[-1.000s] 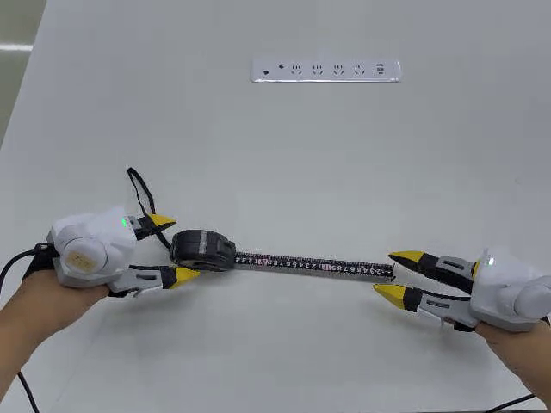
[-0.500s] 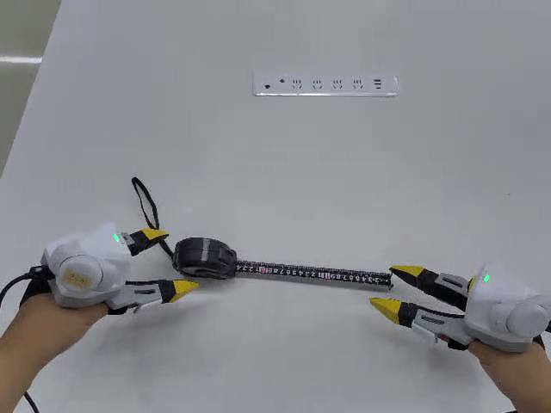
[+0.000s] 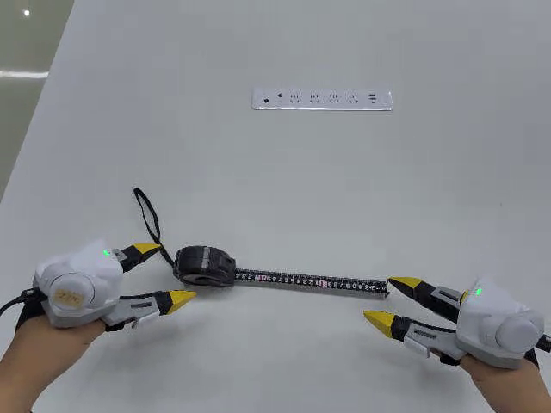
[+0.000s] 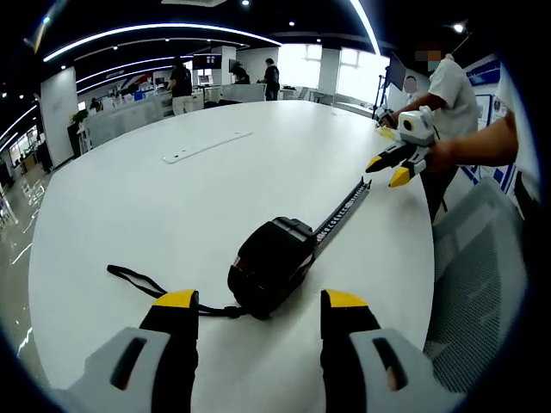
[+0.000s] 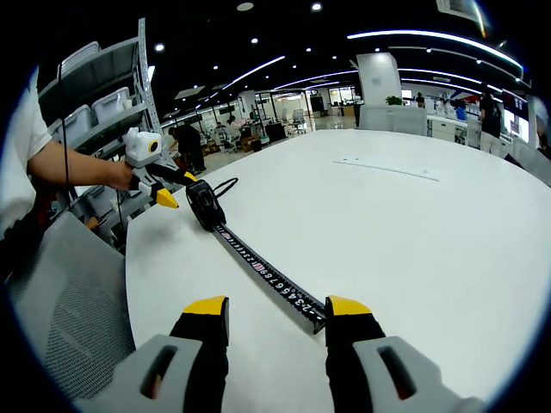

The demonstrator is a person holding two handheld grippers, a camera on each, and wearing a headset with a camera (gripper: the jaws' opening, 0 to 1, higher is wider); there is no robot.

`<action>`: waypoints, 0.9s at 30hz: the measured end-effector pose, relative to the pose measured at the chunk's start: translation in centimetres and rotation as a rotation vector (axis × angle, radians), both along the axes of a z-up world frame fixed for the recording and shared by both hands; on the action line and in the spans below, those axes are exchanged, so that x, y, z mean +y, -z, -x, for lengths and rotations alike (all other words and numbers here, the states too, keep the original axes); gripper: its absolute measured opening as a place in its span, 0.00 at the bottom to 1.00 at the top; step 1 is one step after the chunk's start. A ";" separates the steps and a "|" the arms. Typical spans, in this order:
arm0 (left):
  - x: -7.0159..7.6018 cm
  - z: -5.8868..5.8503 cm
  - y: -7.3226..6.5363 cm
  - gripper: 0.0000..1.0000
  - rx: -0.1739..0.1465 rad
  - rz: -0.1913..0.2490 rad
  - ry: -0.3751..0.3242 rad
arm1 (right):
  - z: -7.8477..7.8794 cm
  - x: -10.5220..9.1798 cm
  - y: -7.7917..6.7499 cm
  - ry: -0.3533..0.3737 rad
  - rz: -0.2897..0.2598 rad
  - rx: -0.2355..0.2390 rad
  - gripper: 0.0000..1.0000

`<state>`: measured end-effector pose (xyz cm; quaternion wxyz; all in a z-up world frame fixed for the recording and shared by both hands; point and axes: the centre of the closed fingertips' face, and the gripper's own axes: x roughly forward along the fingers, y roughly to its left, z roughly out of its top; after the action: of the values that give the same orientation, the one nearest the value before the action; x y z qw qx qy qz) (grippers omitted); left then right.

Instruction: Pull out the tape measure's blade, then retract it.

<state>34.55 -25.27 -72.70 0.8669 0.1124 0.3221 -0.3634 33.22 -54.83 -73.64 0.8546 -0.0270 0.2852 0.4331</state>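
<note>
A black tape measure (image 3: 204, 265) lies on the white table (image 3: 284, 172), its blade (image 3: 312, 281) pulled out to the right and flat on the surface. A black wrist strap (image 3: 148, 210) trails from the case. My left gripper (image 3: 170, 274) stands open just left of the case (image 4: 271, 263), not touching it. My right gripper (image 3: 392, 303) is open beside the blade's end (image 5: 315, 314), which lies just ahead of its yellow fingertips (image 5: 207, 306). Nothing is held by either gripper.
A white power strip (image 3: 322, 98) lies flat at the far side of the table. The table's near edge runs close to both hands. People stand beyond the table in the left gripper view, near shelves and desks.
Both grippers have drawn back slightly from the tape measure. The case and extended blade stay where they lay. The head camera has tilted, shifting the scene down.
</note>
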 end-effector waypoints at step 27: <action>1.6 3.7 -0.8 0.57 0.024 0.059 -0.101 | 2.5 -0.7 -0.8 0.127 -0.006 0.050 0.54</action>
<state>30.88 -23.63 -71.93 0.8832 0.0660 0.3268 -0.3298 30.69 -55.54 -72.82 0.8731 0.0044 0.3062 0.3794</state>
